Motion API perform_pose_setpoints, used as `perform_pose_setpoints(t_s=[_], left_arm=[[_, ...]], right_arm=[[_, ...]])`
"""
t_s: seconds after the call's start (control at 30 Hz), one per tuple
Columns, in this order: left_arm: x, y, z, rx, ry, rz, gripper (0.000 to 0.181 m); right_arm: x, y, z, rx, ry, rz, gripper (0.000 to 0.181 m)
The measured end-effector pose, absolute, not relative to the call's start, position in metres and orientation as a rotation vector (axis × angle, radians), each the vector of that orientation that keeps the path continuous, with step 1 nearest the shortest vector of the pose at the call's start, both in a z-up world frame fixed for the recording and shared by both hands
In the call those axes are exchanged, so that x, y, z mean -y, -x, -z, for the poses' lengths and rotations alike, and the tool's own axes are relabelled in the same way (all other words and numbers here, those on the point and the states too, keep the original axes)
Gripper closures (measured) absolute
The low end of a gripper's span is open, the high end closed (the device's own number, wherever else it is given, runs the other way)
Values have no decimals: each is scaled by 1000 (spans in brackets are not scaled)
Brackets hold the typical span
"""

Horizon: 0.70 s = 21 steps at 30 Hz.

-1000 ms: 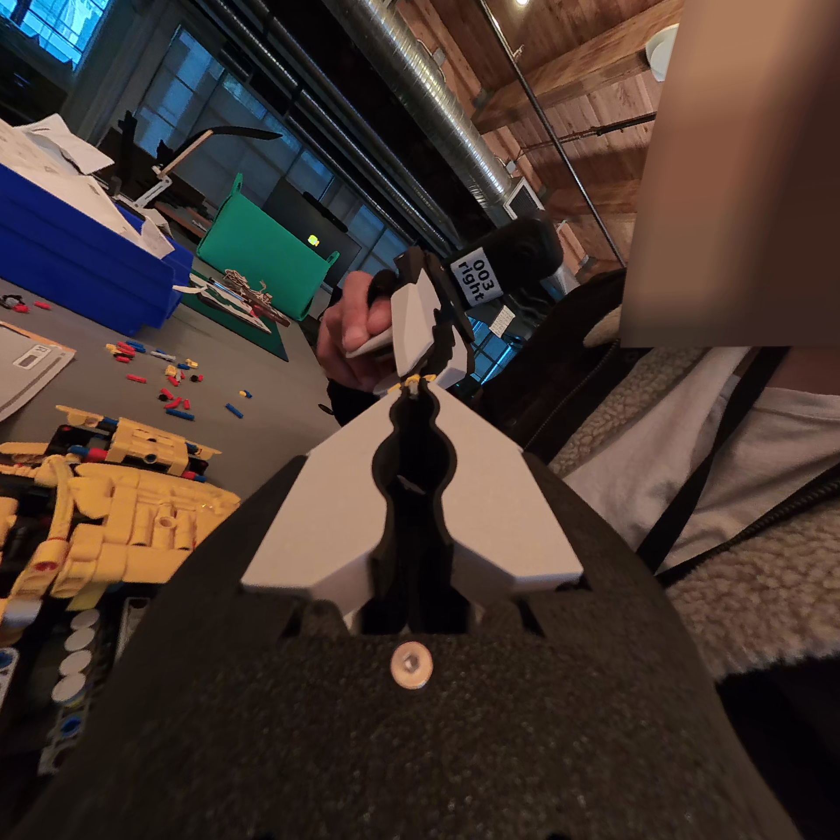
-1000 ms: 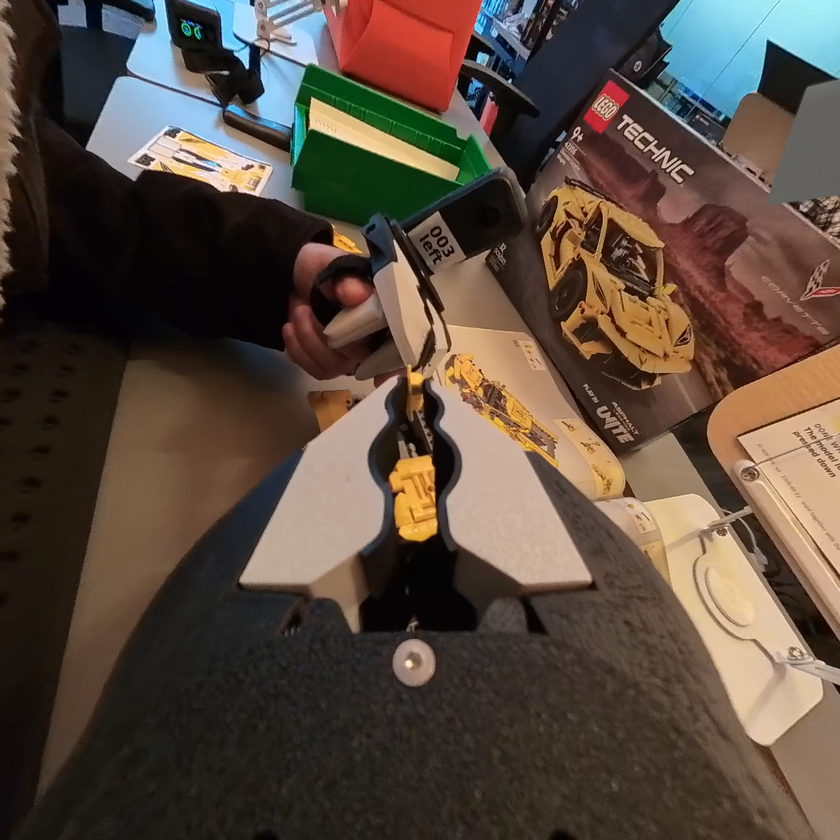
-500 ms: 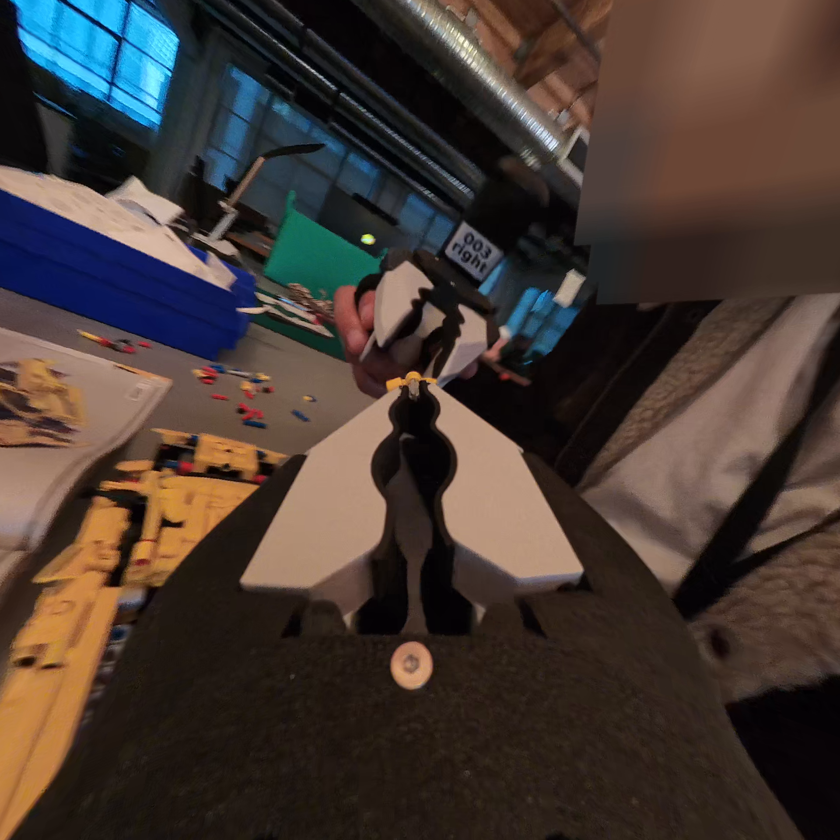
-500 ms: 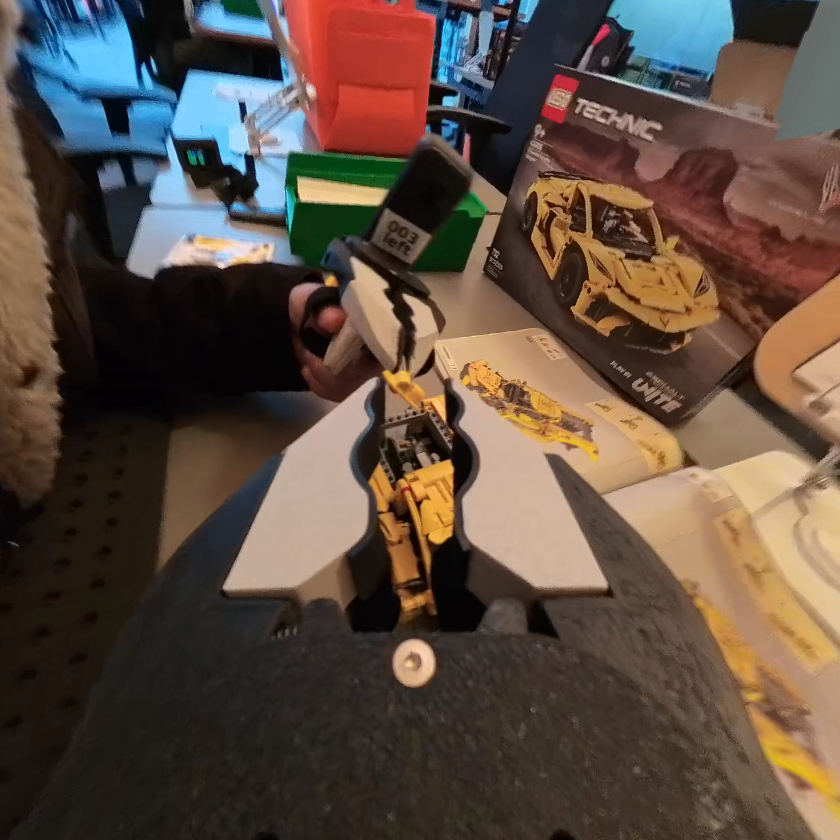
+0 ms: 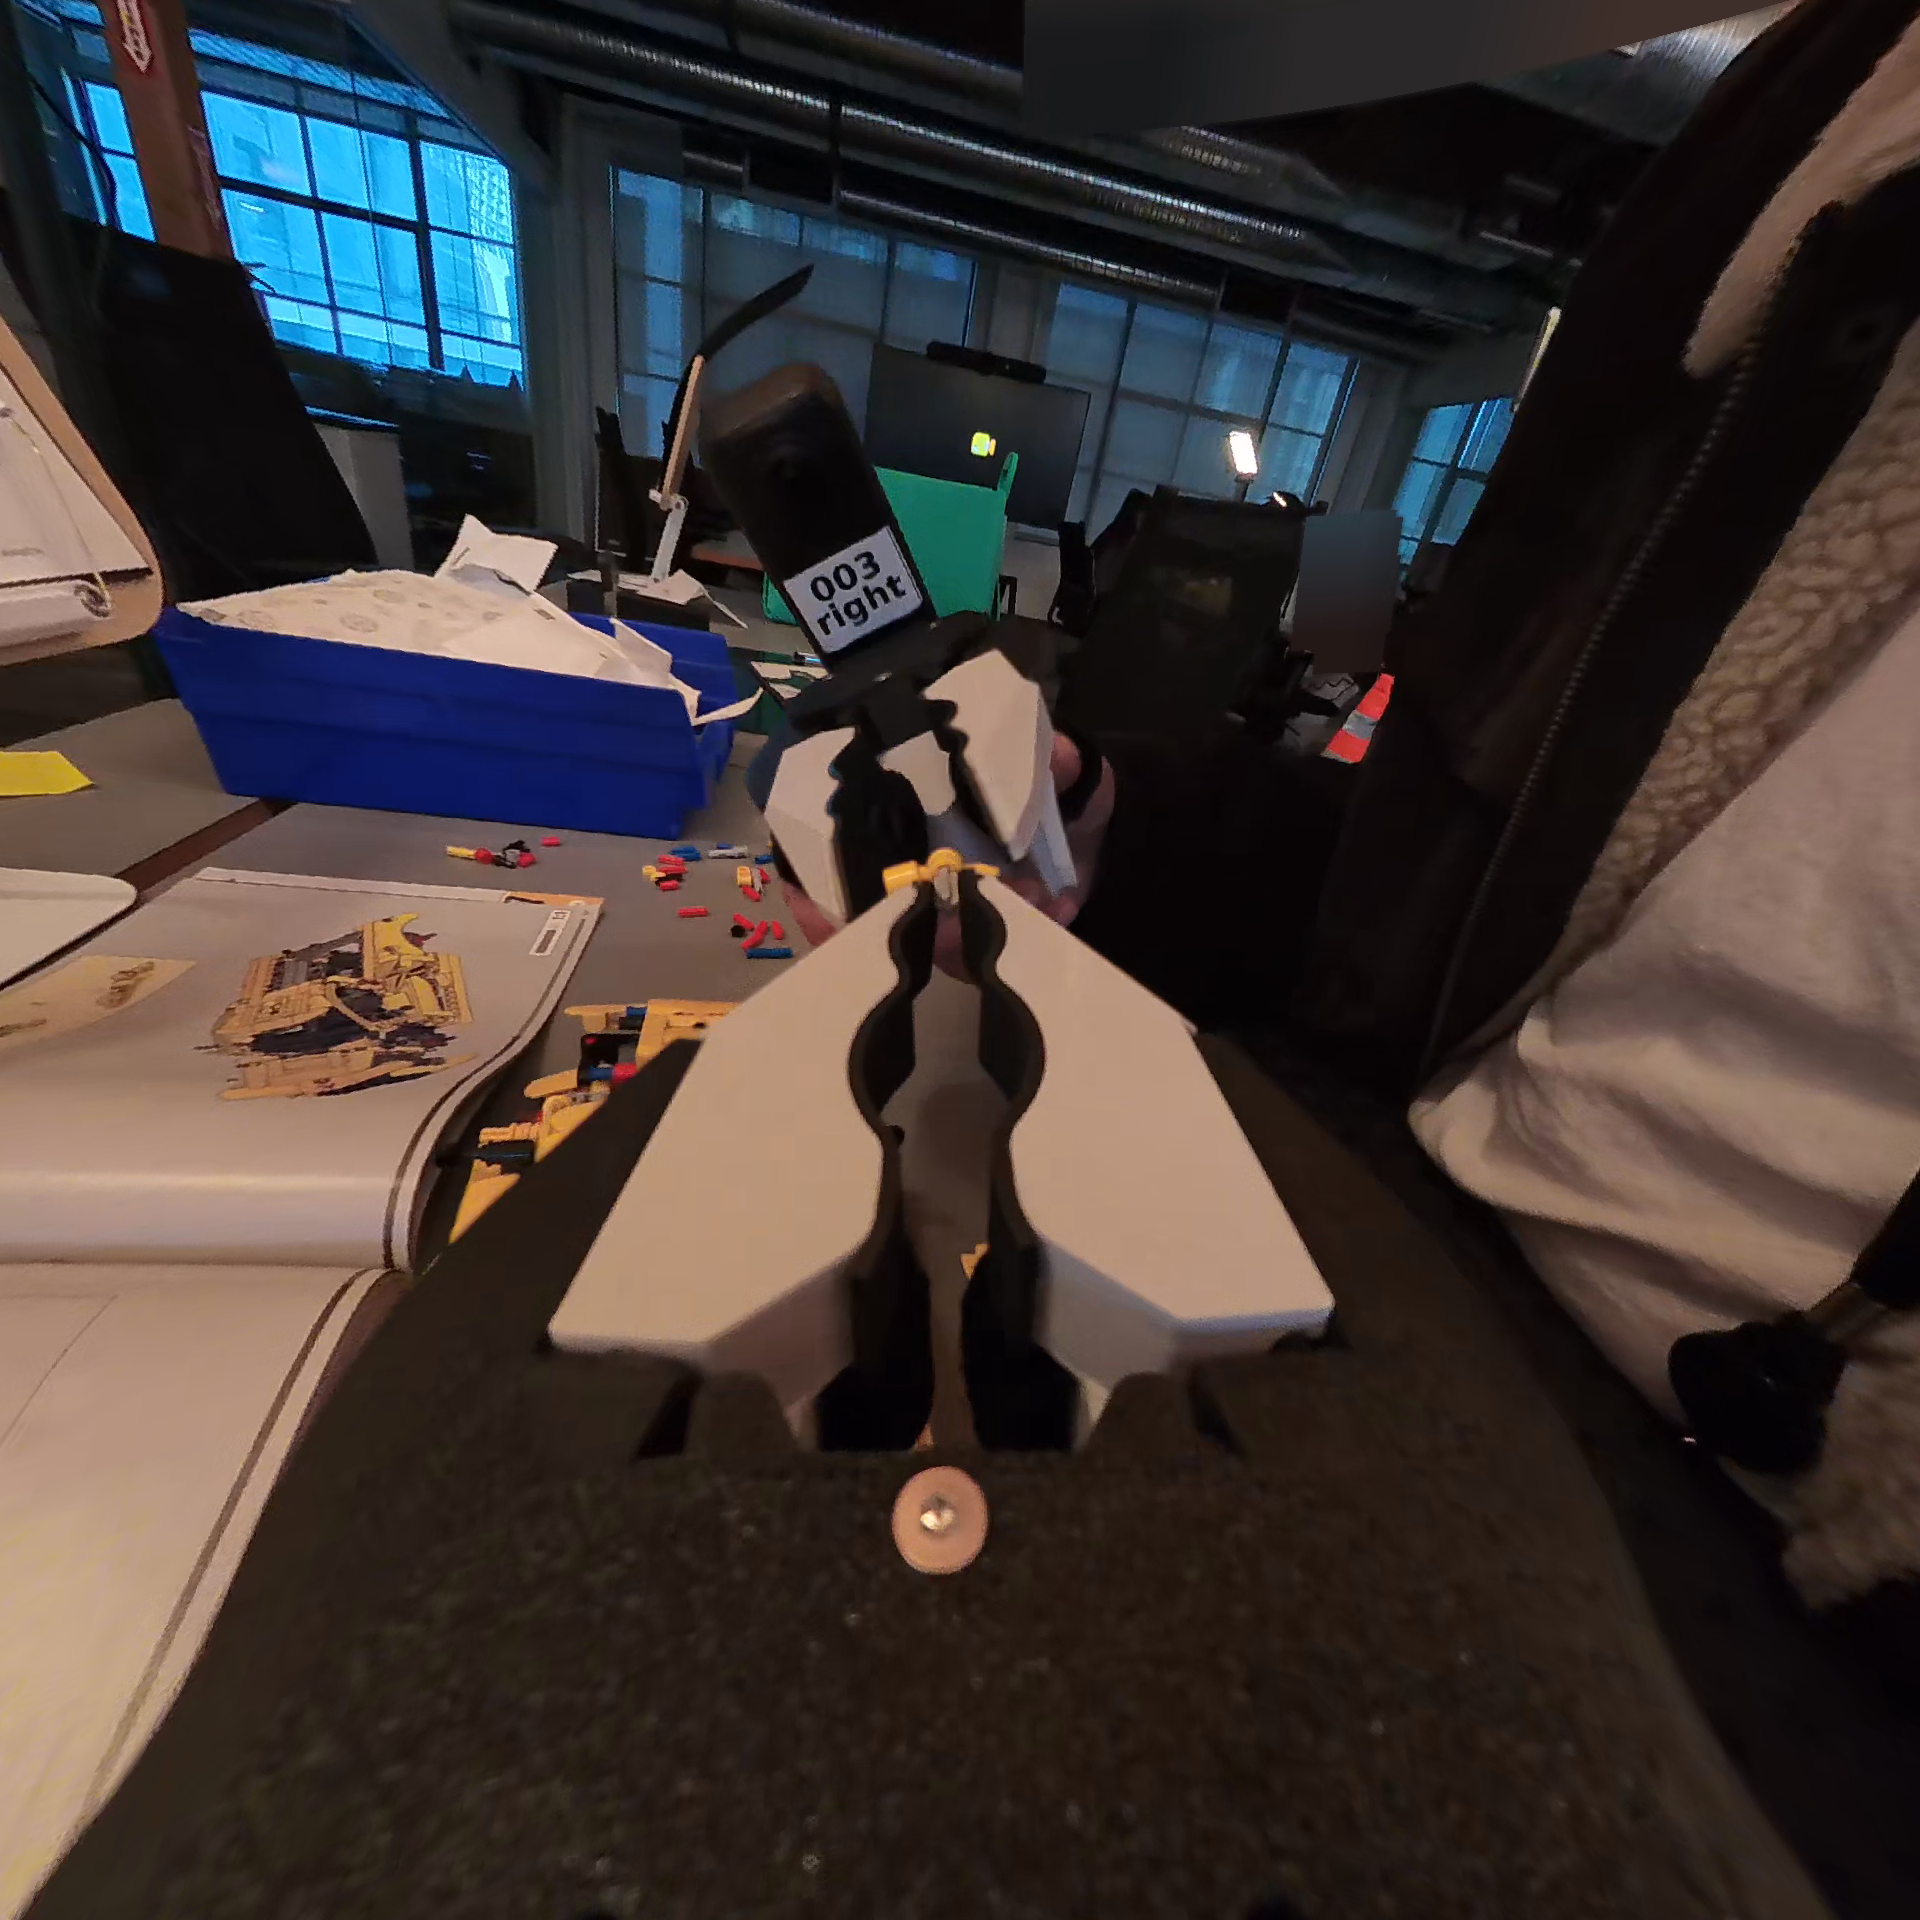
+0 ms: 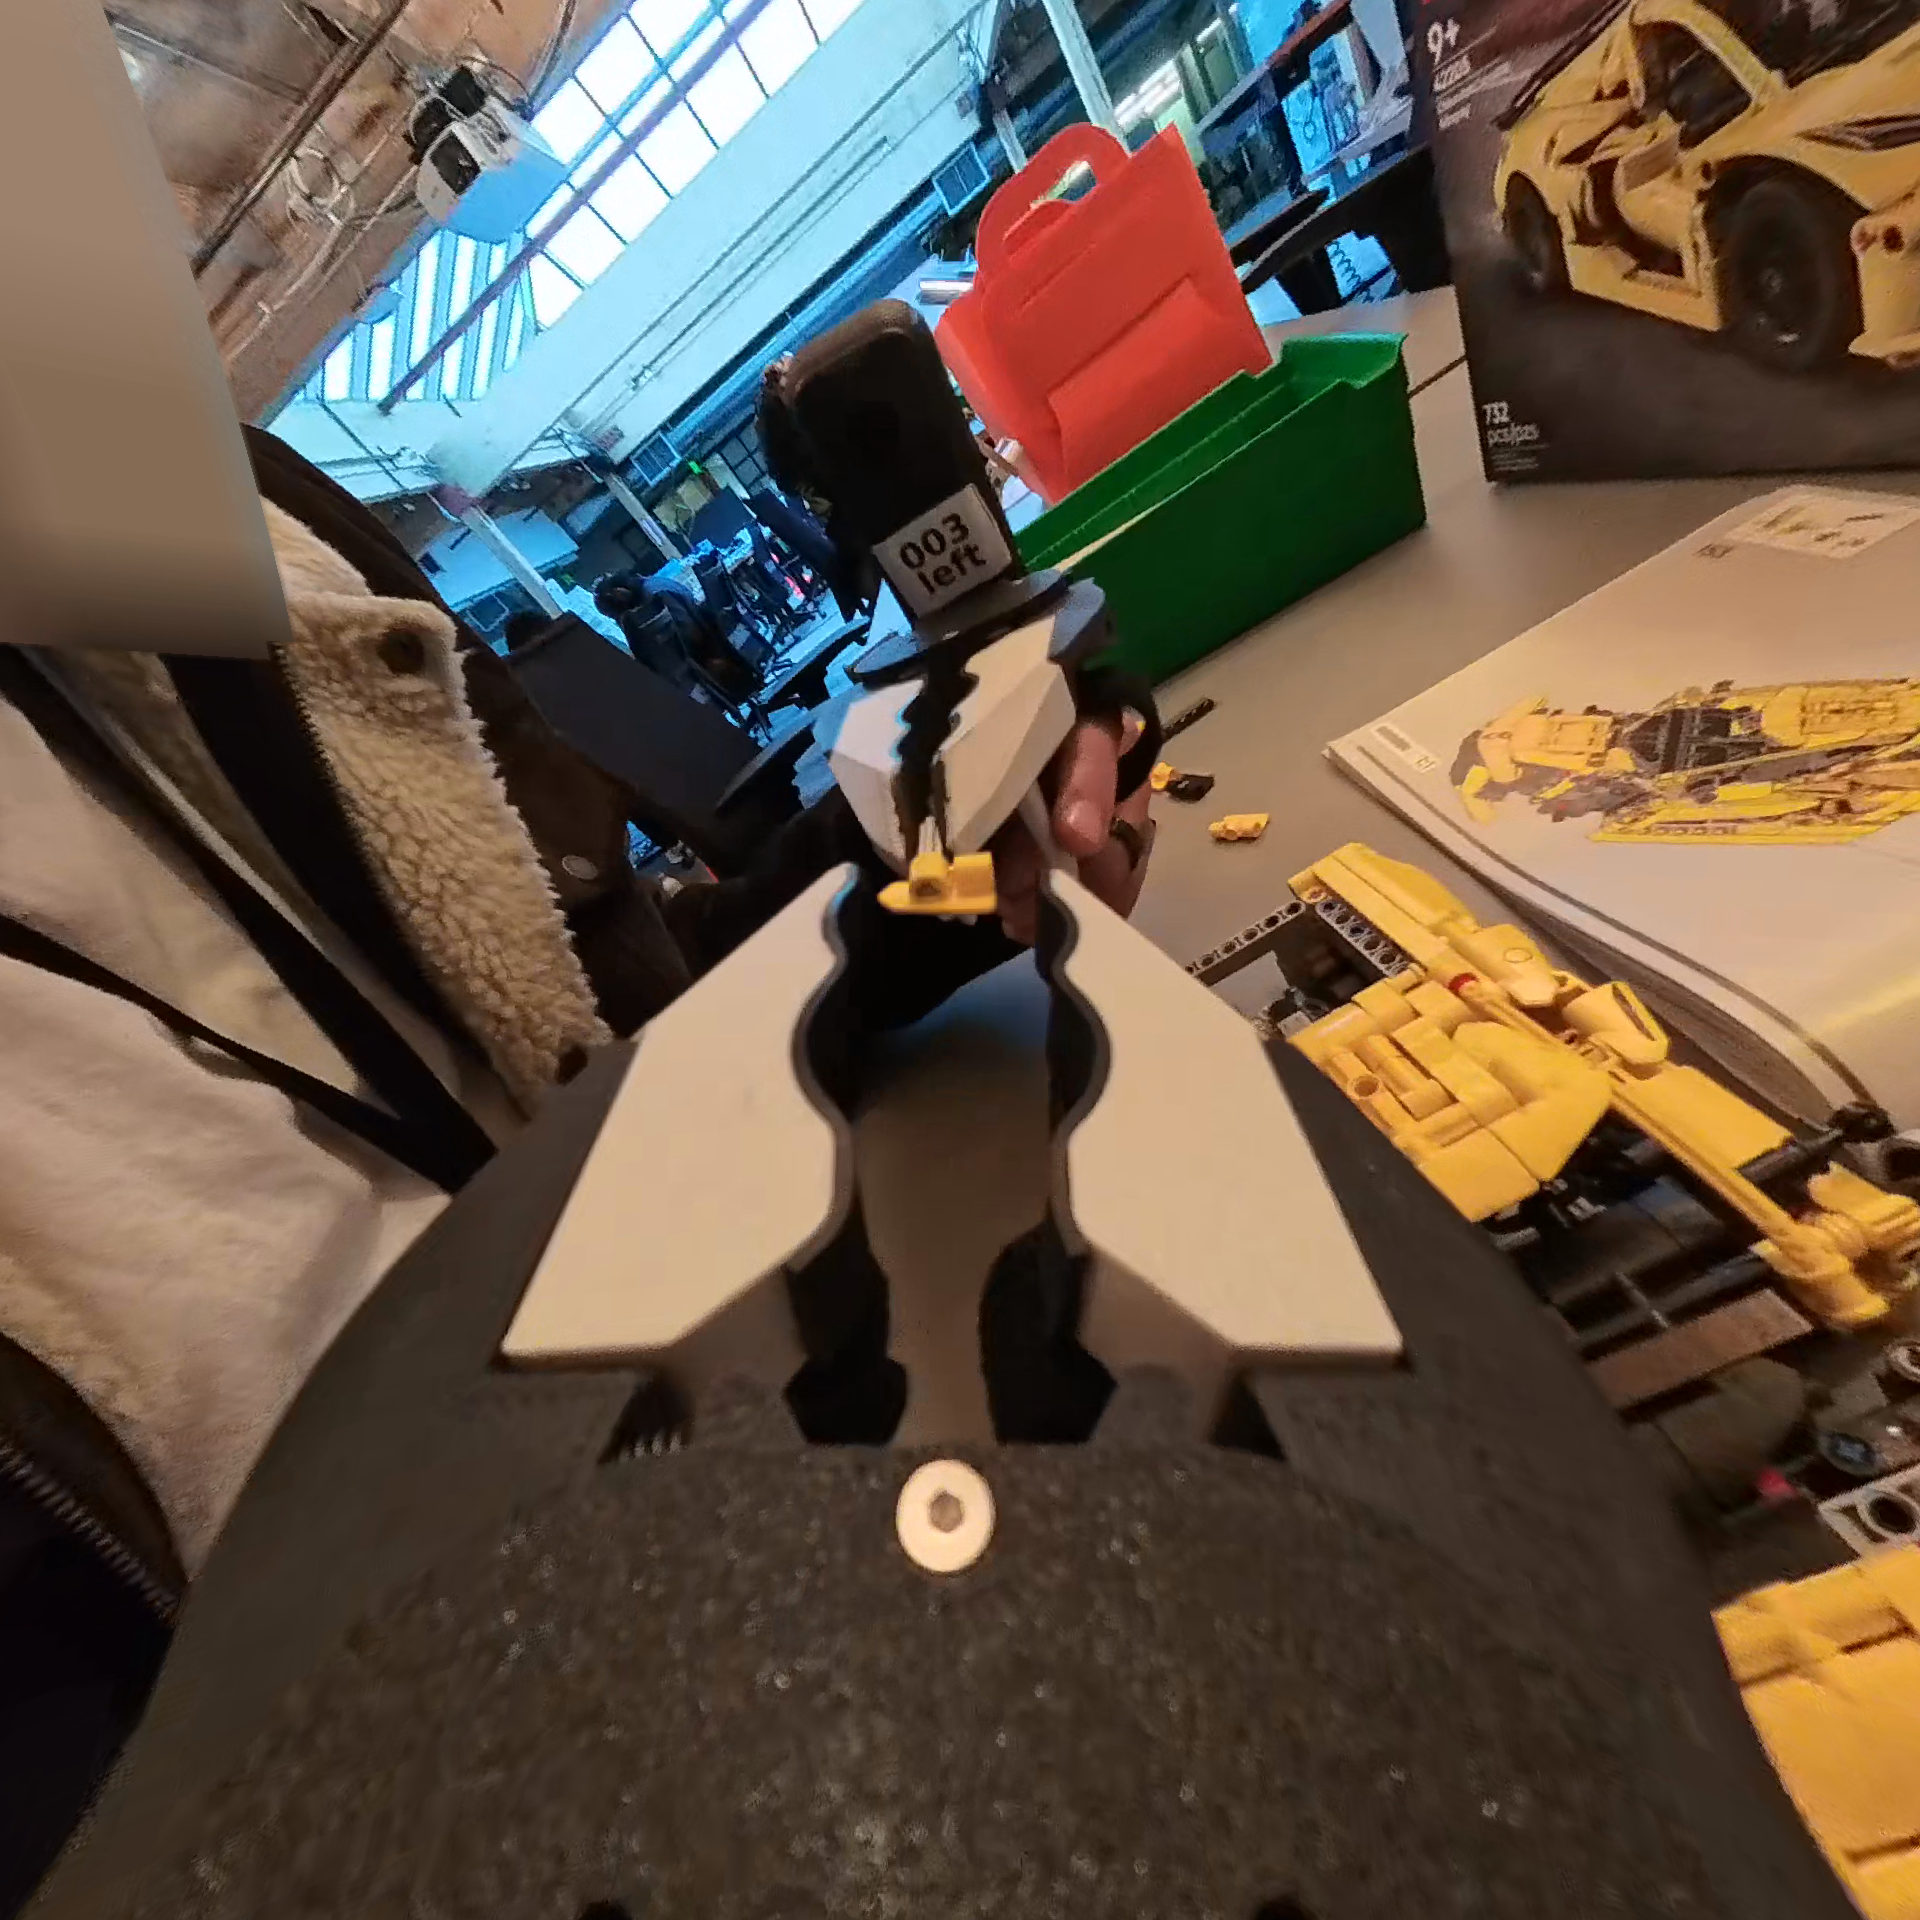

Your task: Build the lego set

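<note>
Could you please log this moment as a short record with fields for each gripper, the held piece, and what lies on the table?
left gripper: shut on a small yellow piece, held above the table
right gripper: open, empty, fingertips either side of the yellow piece
grippers: facing each other, tips nearly meeting
car model: partly built, yellow, on the table
manual: open, beside the model
loose pieces: red, blue and yellow, scattered near the blue bin
green bin: behind the manual

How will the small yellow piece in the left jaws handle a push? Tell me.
The small yellow piece looks like rigid plastic, probably light. The left gripper pinches it only at the tips of its jaws, so a sideways push may twist or dislodge it.
</note>
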<state>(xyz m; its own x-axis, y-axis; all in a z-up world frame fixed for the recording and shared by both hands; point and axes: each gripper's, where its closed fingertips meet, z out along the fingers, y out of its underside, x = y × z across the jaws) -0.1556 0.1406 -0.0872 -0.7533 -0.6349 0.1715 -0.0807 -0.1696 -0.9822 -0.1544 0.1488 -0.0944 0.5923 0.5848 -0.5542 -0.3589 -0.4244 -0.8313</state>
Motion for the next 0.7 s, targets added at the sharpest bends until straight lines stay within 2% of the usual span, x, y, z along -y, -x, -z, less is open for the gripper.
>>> perform_pose_setpoints(t_s=[0.17, 0.57, 0.67, 0.7], left_arm=[[-137, 155, 91, -1745, 828, 1986, 177], [-138, 152, 90, -1747, 986, 2108, 176], [-146, 146, 95, -1717, 1058, 2048, 160], [-150, 145, 95, -1706, 1075, 2034, 160]], right_arm=[[-147, 154, 96, 227, 1711, -1035, 167], [-146, 150, 96, 236, 1722, -943, 167], [-143, 144, 95, 231, 1730, -905, 166], [-141, 140, 95, 225, 1733, -886, 167]])
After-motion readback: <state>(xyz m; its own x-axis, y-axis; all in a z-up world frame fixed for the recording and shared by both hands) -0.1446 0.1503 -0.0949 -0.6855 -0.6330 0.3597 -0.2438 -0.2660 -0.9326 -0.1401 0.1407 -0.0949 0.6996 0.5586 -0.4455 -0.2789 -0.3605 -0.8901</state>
